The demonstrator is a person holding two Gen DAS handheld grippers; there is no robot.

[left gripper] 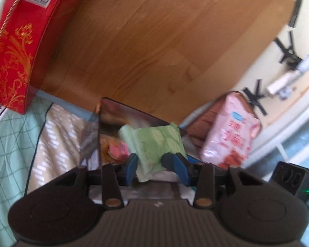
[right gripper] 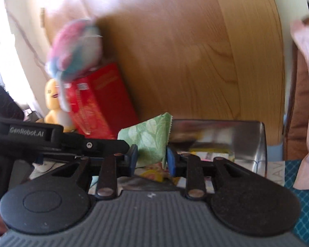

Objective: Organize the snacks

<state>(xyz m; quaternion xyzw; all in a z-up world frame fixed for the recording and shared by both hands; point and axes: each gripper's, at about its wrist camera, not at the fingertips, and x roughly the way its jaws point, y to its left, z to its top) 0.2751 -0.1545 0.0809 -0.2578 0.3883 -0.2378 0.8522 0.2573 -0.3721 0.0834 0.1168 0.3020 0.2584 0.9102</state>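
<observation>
A green leaf-patterned snack packet [left gripper: 156, 144] is held between the blue pads of my left gripper [left gripper: 154, 161], above a shiny metal box [left gripper: 121, 113] holding several snack packets. In the right wrist view the same green packet [right gripper: 148, 138] sits between the blue pads of my right gripper [right gripper: 152, 158], with the left gripper's black arm [right gripper: 57, 140] reaching in from the left. The metal box [right gripper: 247, 135] lies just behind and to the right. Both grippers appear closed on the packet.
A red gift bag [left gripper: 18, 47] stands at the left against a wooden board [left gripper: 154, 41]. A pink snack bag [left gripper: 230, 131] leans at the right. A yellow plush toy [right gripper: 53, 103] and red box [right gripper: 101, 107] sit left. Checked cloth [left gripper: 10, 144] covers the surface.
</observation>
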